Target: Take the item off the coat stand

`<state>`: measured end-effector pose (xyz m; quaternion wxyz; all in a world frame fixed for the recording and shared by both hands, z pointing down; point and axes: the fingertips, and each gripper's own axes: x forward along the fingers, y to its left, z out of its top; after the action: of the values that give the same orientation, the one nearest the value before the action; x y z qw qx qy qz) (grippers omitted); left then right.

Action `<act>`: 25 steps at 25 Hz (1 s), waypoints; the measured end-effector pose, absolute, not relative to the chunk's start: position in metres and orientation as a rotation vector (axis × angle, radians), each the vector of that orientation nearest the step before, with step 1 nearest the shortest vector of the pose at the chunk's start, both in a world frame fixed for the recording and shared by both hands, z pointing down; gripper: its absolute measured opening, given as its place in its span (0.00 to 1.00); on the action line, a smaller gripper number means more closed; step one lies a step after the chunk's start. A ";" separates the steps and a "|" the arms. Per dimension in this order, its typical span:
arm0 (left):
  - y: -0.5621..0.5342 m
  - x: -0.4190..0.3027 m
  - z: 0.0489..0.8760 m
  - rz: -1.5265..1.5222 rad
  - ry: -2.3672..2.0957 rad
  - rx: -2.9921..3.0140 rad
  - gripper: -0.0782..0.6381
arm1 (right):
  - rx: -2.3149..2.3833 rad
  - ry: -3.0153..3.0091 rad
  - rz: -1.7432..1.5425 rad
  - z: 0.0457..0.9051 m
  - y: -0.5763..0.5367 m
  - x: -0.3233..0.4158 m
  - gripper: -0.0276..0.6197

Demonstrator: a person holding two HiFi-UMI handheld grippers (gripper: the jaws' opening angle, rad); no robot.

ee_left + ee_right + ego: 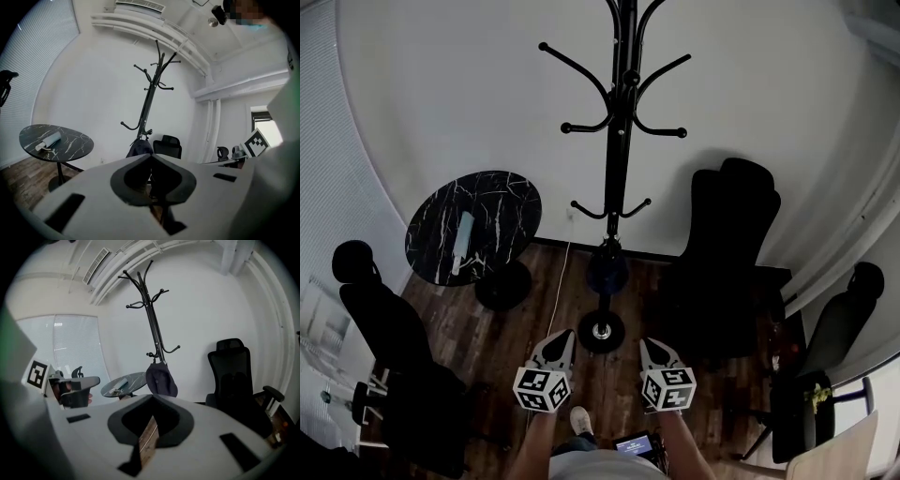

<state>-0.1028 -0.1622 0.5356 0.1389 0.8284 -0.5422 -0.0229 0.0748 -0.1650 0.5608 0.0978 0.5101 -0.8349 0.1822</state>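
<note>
A black coat stand [619, 141] rises from a round base on the wooden floor, straight ahead of me. A dark cap-like item [607, 268] hangs from one of its lowest hooks; it also shows in the right gripper view [161, 379] and partly in the left gripper view [139, 147]. My left gripper [566, 334] and right gripper [645, 343] are side by side, short of the stand's base, both apart from the item. Each is shut with nothing between its jaws, as seen close up for the left gripper [151, 155] and the right gripper [152, 397].
A round black marble table [502, 202] with a pale oblong object [463, 242] stands left of the stand. A tall black office chair [733, 234] is on the right; other chairs [380, 319] [839, 328] flank the room. A white cable [553, 300] lies on the floor.
</note>
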 end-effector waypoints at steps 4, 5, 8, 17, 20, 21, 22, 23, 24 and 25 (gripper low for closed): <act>-0.200 -0.109 0.539 -0.063 -1.530 2.412 0.14 | 1.518 -2.454 0.541 0.565 -0.196 0.061 0.06; -0.209 -0.109 0.540 -0.059 -1.522 2.419 0.14 | 1.523 -2.447 0.543 0.566 -0.202 0.059 0.06; -0.237 -0.113 0.543 -0.015 -1.508 2.456 0.14 | 1.549 -2.427 0.534 0.567 -0.224 0.053 0.06; -0.287 -0.113 0.541 0.032 -1.427 2.567 0.14 | 1.645 -2.421 0.470 0.557 -0.265 0.044 0.06; -0.294 -0.113 0.544 0.032 -1.401 2.574 0.14 | 1.641 -2.429 0.439 0.557 -0.268 0.039 0.06; -0.295 -0.112 0.547 0.035 -1.394 2.574 0.14 | 1.646 -2.423 0.433 0.557 -0.268 0.039 0.06; -0.296 -0.111 0.549 0.038 -1.388 2.573 0.14 | 1.654 -2.418 0.432 0.558 -0.267 0.040 0.06; -0.296 -0.109 0.550 0.038 -1.382 2.572 0.14 | 1.662 -2.414 0.434 0.559 -0.267 0.042 0.06; -0.297 -0.108 0.551 0.035 -1.376 2.570 0.14 | 1.669 -2.409 0.438 0.559 -0.267 0.044 0.06; -0.297 -0.107 0.552 0.032 -1.372 2.567 0.14 | 1.676 -2.403 0.442 0.560 -0.267 0.046 0.06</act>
<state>-0.1067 -0.2971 0.5522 0.1150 0.8761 -0.4681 0.0110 0.0464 -0.2669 0.5598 0.0890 0.5634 -0.8078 0.1486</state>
